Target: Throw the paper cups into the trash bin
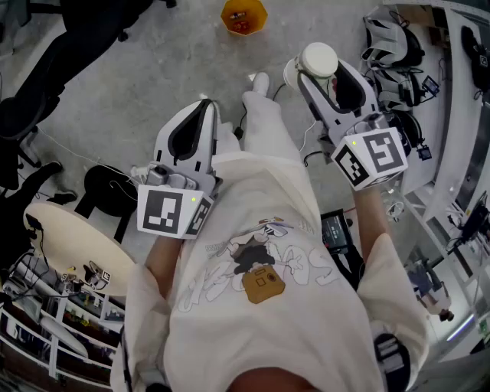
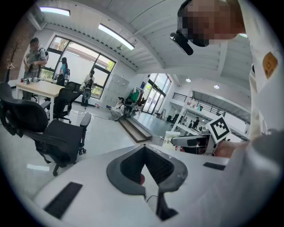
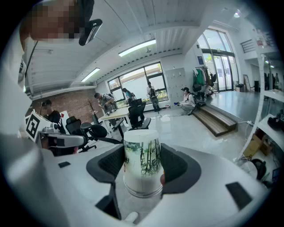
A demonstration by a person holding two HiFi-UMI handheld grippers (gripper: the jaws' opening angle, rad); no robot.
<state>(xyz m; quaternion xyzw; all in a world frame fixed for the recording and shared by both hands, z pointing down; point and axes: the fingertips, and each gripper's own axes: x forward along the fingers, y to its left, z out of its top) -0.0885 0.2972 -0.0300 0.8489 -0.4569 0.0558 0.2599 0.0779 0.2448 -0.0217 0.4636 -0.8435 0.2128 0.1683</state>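
Observation:
My right gripper (image 1: 321, 73) is shut on a white paper cup (image 1: 318, 60), held out in front of the person's right side, above the grey floor. In the right gripper view the cup (image 3: 142, 166), printed with green bamboo, sits upright between the two dark pads (image 3: 111, 162) of the right gripper (image 3: 142, 155). An orange trash bin (image 1: 243, 15) stands on the floor ahead, a little left of the cup. My left gripper (image 1: 205, 107) hangs at the person's left, its jaws together and empty. In its own view the left gripper (image 2: 144, 148) shows only its pads meeting.
A black office chair (image 1: 46, 53) stands at the far left and a round beige table (image 1: 69, 245) at the near left. White shelving with helmets and gear (image 1: 398, 46) lines the right side. Cables lie on the floor by the person's feet. People stand at distant desks (image 2: 35, 86).

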